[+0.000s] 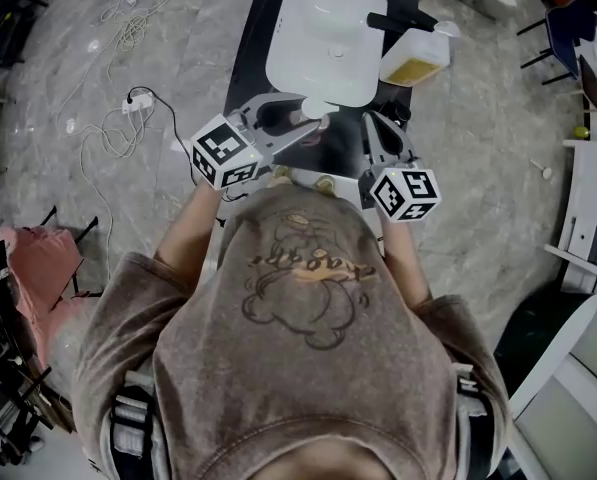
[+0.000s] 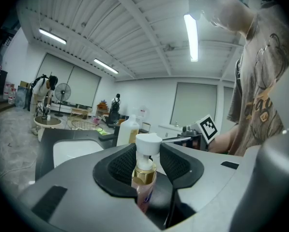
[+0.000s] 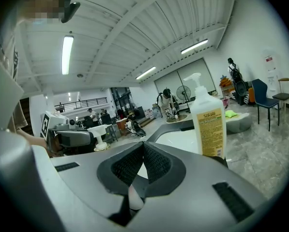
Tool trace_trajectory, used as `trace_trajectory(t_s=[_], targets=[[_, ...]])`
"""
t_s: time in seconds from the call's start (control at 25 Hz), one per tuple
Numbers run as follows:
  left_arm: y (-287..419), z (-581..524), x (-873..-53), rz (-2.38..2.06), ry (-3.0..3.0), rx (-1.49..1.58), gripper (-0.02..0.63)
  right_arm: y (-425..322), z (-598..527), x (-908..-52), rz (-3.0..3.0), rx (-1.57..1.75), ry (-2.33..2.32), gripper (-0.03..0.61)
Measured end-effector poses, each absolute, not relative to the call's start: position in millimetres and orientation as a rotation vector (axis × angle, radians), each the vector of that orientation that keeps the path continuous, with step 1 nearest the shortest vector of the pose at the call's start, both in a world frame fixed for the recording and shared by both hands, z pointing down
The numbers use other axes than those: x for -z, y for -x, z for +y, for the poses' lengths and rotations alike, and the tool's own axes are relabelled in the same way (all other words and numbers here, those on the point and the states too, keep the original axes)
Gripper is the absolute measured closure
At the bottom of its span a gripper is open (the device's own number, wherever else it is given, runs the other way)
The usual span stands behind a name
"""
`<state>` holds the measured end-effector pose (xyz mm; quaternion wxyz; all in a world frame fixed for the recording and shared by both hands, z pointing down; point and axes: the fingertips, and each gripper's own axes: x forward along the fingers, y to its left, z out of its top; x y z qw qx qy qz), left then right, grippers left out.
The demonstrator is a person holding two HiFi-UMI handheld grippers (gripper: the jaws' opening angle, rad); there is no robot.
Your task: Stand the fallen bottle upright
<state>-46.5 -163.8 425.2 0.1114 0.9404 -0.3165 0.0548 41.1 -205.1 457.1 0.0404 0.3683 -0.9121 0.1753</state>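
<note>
A black counter (image 1: 250,53) is seen from above, most of it taken up by a white sink (image 1: 323,38). A big white pump bottle (image 3: 207,124) with a yellow label is stood upright just beside the sink's right edge. The left gripper (image 1: 308,123) is held over the counter's near edge, in front of the sink. Its jaws are roughly half closed and clamped on the small pump bottle (image 2: 145,178), which is gripped up around the neck. That bottle is shown upright between the pads – white pump head on top, shiny gold collar under it, pale pinkish body below. The right gripper (image 3: 143,149) is held beside it, jaws pinched together at the tips, nothing gripped.
</note>
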Motion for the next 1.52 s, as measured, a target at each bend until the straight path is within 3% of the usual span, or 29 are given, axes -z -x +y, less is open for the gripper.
trace_trajectory(t_s=[0.84,1.28,1.52], targets=[[42,-147,-426,-0.864,-2.729,-0.138,0.442,-20,-218,-454,-2.835,-0.495,-0.999,0.58],[41,-139,-417,-0.903,-2.748,-0.176,0.309,-28,-209,-449,-2.845,-0.498,-0.987,0.58],[56,-138,-411,-1.064,-2.698,-0.088,0.299,-34,-199,-451,-2.867,-0.489,-0.933,0.58]])
